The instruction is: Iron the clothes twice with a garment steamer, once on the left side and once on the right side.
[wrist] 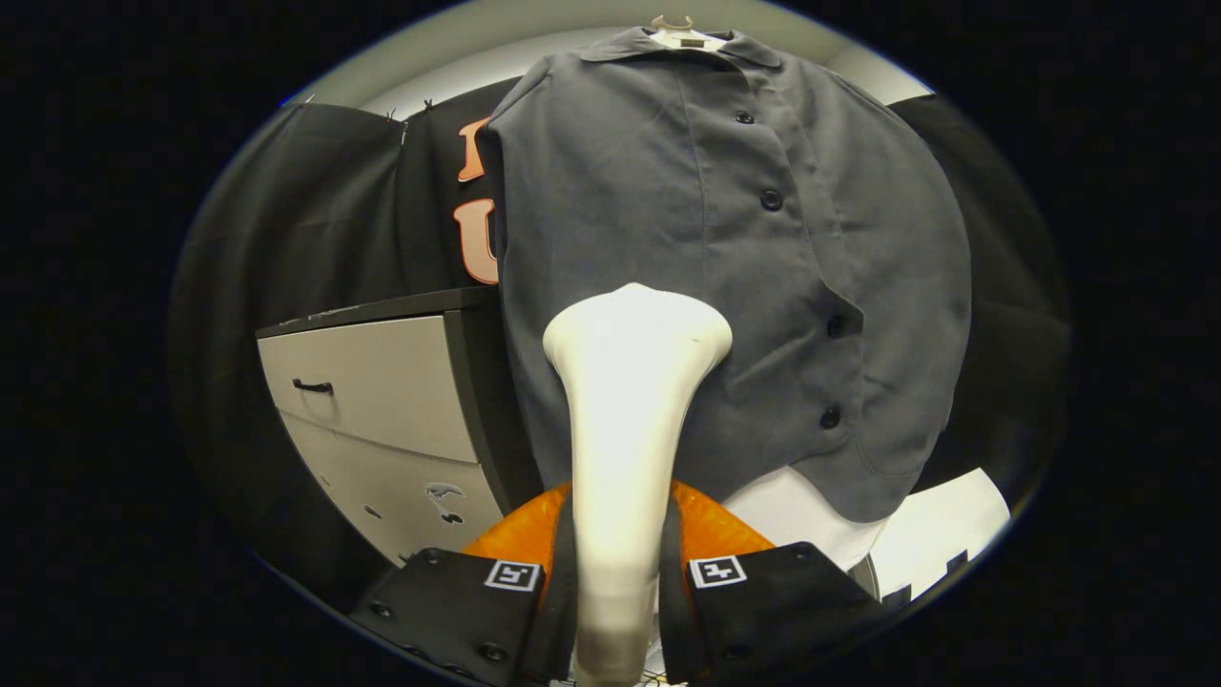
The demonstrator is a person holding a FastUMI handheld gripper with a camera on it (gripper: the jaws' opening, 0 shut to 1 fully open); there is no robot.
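Hand-held gripper (pixel 620 582) clamping steamer (pixel 630 401), head against shirt (pixel 763 286)

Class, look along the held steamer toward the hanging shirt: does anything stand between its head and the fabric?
Nothing visible does. The gripper is shut on the garment steamer, whose head sits directly before the grey shirt. The cabinet stands off to the side.

The shirt (pixel 725 258) is hung on a hanger (pixel 672 24). The steamer (pixel 625 401) is held between the gripper's (pixel 620 582) fingers, just before the shirt's lower part. A cabinet (pixel 382 420) is set left of the shirt.
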